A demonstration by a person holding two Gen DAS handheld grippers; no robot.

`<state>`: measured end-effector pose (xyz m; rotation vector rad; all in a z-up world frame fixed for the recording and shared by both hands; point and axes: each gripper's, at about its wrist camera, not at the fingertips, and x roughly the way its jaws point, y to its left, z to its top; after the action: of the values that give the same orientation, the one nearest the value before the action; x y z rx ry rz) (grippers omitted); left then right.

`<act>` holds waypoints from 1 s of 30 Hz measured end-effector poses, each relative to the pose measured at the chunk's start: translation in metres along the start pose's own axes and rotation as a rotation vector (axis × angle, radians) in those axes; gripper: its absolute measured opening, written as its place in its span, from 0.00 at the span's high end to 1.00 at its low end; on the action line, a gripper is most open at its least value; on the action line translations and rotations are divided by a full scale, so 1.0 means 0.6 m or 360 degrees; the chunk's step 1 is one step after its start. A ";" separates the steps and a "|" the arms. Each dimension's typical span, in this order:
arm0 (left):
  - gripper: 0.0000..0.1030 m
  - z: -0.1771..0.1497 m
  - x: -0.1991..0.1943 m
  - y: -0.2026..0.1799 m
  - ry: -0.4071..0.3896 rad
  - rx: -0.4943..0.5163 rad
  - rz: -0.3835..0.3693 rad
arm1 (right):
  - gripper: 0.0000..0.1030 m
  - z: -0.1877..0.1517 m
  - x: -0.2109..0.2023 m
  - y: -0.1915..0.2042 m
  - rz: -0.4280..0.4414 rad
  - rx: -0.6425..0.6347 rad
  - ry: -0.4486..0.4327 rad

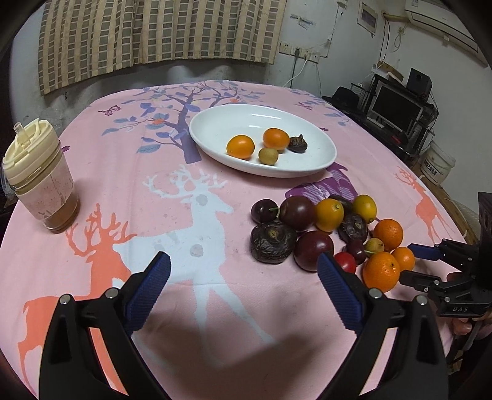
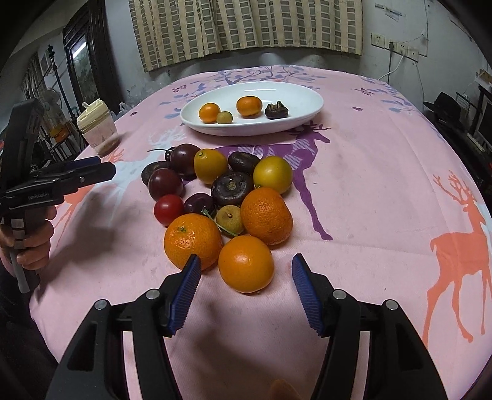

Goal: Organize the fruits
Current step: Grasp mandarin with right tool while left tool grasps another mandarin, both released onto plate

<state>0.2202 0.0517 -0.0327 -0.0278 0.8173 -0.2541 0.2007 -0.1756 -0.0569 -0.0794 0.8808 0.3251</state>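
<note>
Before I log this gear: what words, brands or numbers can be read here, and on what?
"DAS": on the right gripper, on its black body, left wrist view.
"GenRobot.AI": on the left gripper, along its side, right wrist view.
White bucket: its label is too blurred to read.
Wall papers: too small to read.

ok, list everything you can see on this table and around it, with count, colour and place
plate: one, white, oval, far middle of the table; four small fruits in it.
fruit pile: one loose heap, orange, yellow, dark purple, red, on the cloth near the grippers.
tablecloth: one, pink, deer print.
cup: one, clear with cream lid, far left edge of the table.
curtain: one, beige check, back wall.
monitor: one, dark, right of the table.
left gripper: black, blue pads, jaws open, empty.
right gripper: jaws open around the nearest orange, pads clear.
</note>
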 end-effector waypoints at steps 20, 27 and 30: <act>0.30 -0.036 -0.004 -0.161 0.0039 0.0397 -0.0334 | 0.63 -0.020 -0.012 -0.062 0.0175 0.0259 -0.0110; 0.46 -0.041 0.044 -0.216 0.0182 0.0462 -0.0349 | 0.63 -0.026 -0.010 -0.079 0.0310 0.0338 -0.0138; 0.46 -0.037 0.057 -0.223 0.0221 0.0450 -0.0334 | 0.63 -0.026 -0.012 -0.083 0.0353 0.0352 -0.0154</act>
<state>0.1978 -0.0845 -0.0559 0.1719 0.9109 -0.5732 0.2003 -0.2280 -0.0648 0.2387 0.8261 0.4324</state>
